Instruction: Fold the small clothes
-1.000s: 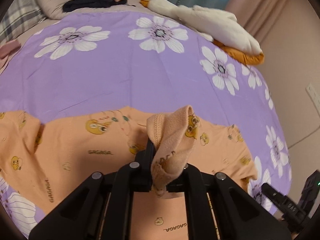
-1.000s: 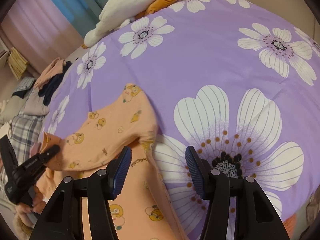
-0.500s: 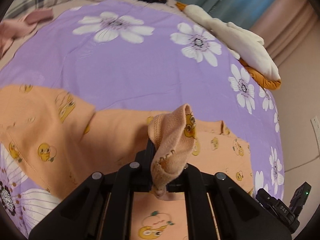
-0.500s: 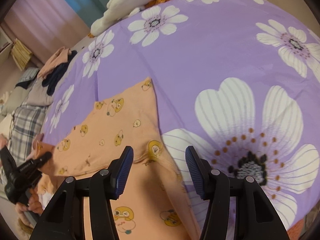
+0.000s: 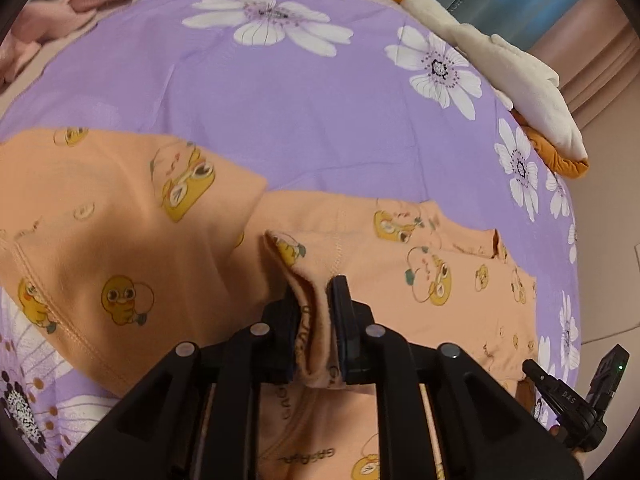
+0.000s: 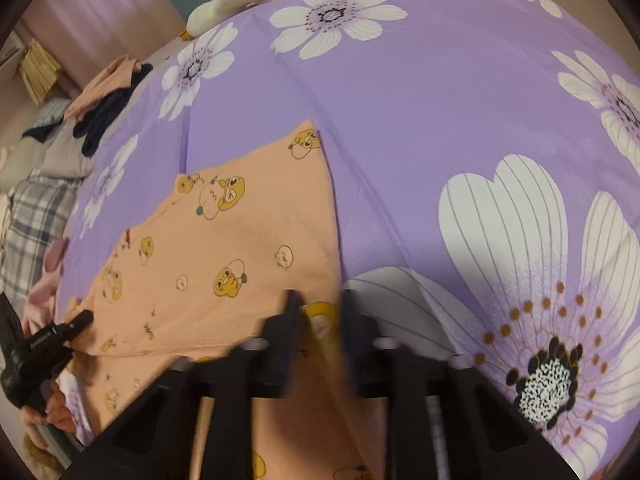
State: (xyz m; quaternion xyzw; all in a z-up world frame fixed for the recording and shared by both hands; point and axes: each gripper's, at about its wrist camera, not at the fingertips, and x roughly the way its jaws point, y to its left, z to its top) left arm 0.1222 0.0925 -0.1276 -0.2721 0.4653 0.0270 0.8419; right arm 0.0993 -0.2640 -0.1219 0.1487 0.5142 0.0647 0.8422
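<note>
The peach cotton garment with yellow cartoon ducks (image 5: 400, 280) lies spread on the purple flowered bedspread (image 5: 280, 112), one flap already turned over its body. The left gripper (image 5: 316, 320) is clamped on a bunched hem. The right gripper (image 6: 318, 320), blurred, has just been closing on the garment's edge nearest it. Most folding remains.
</note>
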